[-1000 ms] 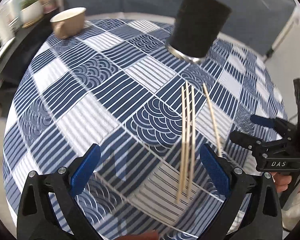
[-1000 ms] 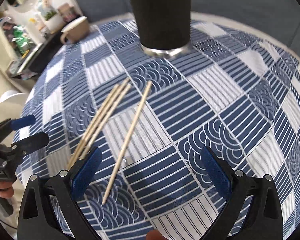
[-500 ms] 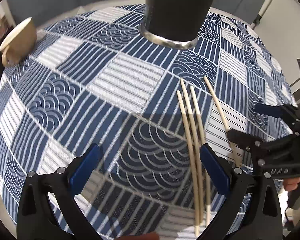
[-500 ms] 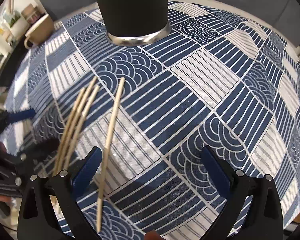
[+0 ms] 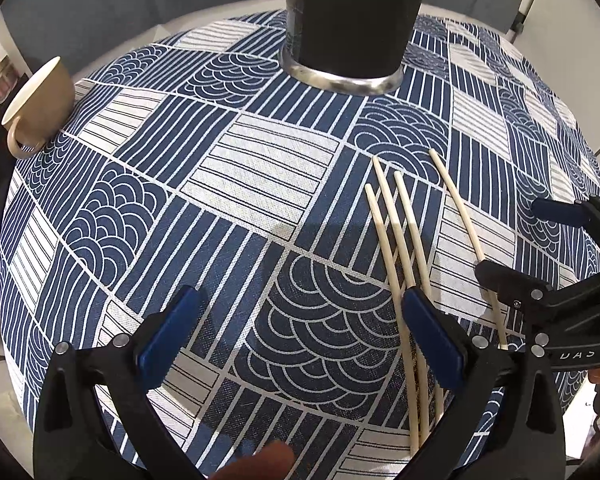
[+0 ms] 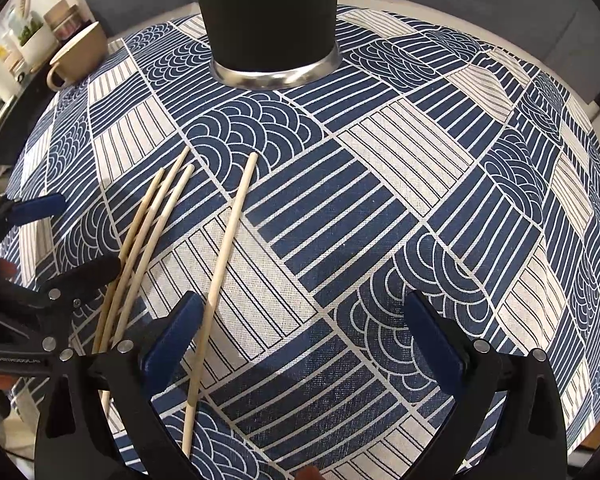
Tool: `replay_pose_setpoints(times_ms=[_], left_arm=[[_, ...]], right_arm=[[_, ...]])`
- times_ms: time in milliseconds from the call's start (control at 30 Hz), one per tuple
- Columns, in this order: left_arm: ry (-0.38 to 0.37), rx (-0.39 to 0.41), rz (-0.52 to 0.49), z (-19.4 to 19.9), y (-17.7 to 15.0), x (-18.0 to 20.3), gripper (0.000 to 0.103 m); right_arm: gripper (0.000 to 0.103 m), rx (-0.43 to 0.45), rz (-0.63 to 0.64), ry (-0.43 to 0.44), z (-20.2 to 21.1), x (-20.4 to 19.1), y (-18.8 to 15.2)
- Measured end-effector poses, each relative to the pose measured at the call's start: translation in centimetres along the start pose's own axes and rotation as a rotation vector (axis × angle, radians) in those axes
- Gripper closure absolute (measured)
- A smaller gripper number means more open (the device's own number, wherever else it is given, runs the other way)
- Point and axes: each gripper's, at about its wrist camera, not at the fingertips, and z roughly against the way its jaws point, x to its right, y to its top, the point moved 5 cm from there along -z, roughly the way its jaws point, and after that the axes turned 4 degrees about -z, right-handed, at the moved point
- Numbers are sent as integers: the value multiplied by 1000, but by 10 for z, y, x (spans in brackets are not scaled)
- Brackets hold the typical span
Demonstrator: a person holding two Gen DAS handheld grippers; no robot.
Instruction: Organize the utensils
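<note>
Several wooden chopsticks lie on the blue and white patterned tablecloth. Three lie bunched together (image 5: 396,240) and show in the right wrist view (image 6: 148,236). A single chopstick (image 5: 466,220) lies apart, also in the right wrist view (image 6: 224,248). A black utensil holder (image 5: 352,20) with a silver base stands at the far side, also in the right wrist view (image 6: 268,20). My left gripper (image 5: 300,332) is open and empty, its right finger over the bunch. My right gripper (image 6: 300,332) is open and empty, its left finger beside the single chopstick.
A tan mug (image 5: 40,96) stands at the far left of the table, also in the right wrist view (image 6: 80,56). Shelves with jars and a plant (image 6: 24,40) are beyond the table's left edge. The tablecloth (image 6: 420,200) spreads to the right.
Both grippers have moved forward and lower toward the holder and the chopsticks. The chopsticks have not moved. Both grippers stay open.
</note>
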Motion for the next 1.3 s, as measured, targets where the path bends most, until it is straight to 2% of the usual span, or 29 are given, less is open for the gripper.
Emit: replay_pose_setpoints(times_ms=[167,233,267,300,367,433,467,500,533,567,600,633,767,900,1100,1300], left_arm=[[11,-18,5,-1,0,0,4],[50,-35,29,-1,-4,0,5],[57,-33,37,1,-7,1,5],[59,-35,53,1,-9,0,7],[71,-40,91,7,-12,-5,15],[81,-47,126,12,-15,-11,37],[88,-54,143,15,-16,-13,43],[88,-70,166,18,-18,-17,55],[92,-77,179,20,-19,-20,70],[93,-89,200,23,-21,-23,78],[100,-99,214,24,-23,-26,91],[107,-110,225,26,-26,-28,95],[123,-115,246,37,-36,-35,97],[140,-83,269,57,-40,-41,97],[183,13,285,97,-30,-43,97],[221,125,270,134,-8,-20,97]], right_arm=[[7,-23,14,0,-2,0,4],[8,-32,10,-7,-2,1,4],[10,-40,3,-8,-1,3,3],[16,-40,8,-7,0,4,2],[35,-34,25,-2,5,7,2],[85,-33,28,3,12,15,4],[94,-42,21,-2,13,21,6],[98,-45,16,-8,13,25,6],[98,-46,13,3,13,30,7],[98,-49,3,23,13,35,7],[98,-53,-11,38,13,37,7],[98,-56,-19,49,13,40,7],[98,-40,-15,39,14,50,8],[98,-13,-59,72,23,74,10],[98,66,-103,104,53,107,21],[98,175,-105,142,97,130,29]])
